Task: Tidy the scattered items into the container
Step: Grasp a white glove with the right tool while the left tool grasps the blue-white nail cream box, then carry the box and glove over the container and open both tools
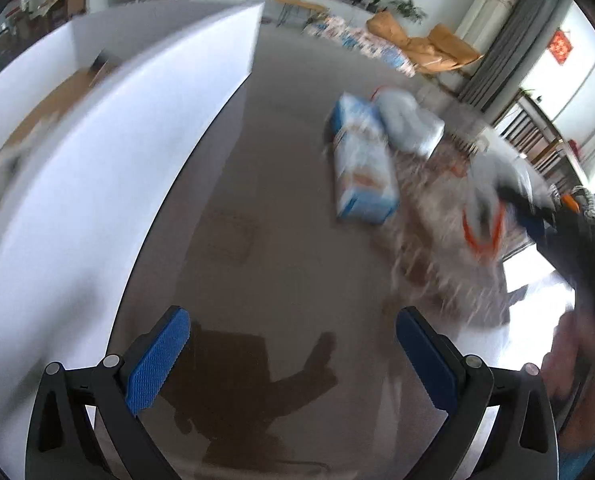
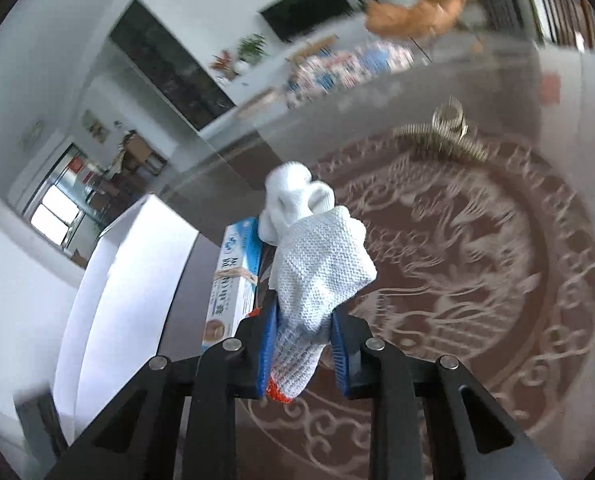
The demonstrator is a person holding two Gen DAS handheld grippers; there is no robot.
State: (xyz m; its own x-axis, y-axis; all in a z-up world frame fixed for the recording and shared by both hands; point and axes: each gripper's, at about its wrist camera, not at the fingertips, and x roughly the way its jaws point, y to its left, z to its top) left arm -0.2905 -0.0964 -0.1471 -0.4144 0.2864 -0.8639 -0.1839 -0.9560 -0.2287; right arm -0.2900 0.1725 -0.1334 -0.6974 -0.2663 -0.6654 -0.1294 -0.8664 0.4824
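A white knitted glove (image 2: 321,276) with an orange cuff hangs from my right gripper (image 2: 303,312), whose blue pads are shut on its cuff end. The left wrist view shows this same glove (image 1: 485,200) as a blur at the right, above the patterned rug. A blue and white carton (image 1: 361,160) lies on the floor with a white bundle (image 1: 409,124) beside its far end. The carton (image 2: 233,276) and bundle (image 2: 293,196) lie just beyond my right fingers. The white-walled container (image 1: 97,160) stands at the left. My left gripper (image 1: 293,320) hangs open and empty over bare floor beside it.
A round patterned rug (image 2: 477,260) covers the floor to the right, with a small metal ring (image 2: 451,118) at its far edge. The container's white wall (image 2: 129,280) runs along the left. A hand (image 1: 577,360) shows at the right edge. Furniture lines the far wall.
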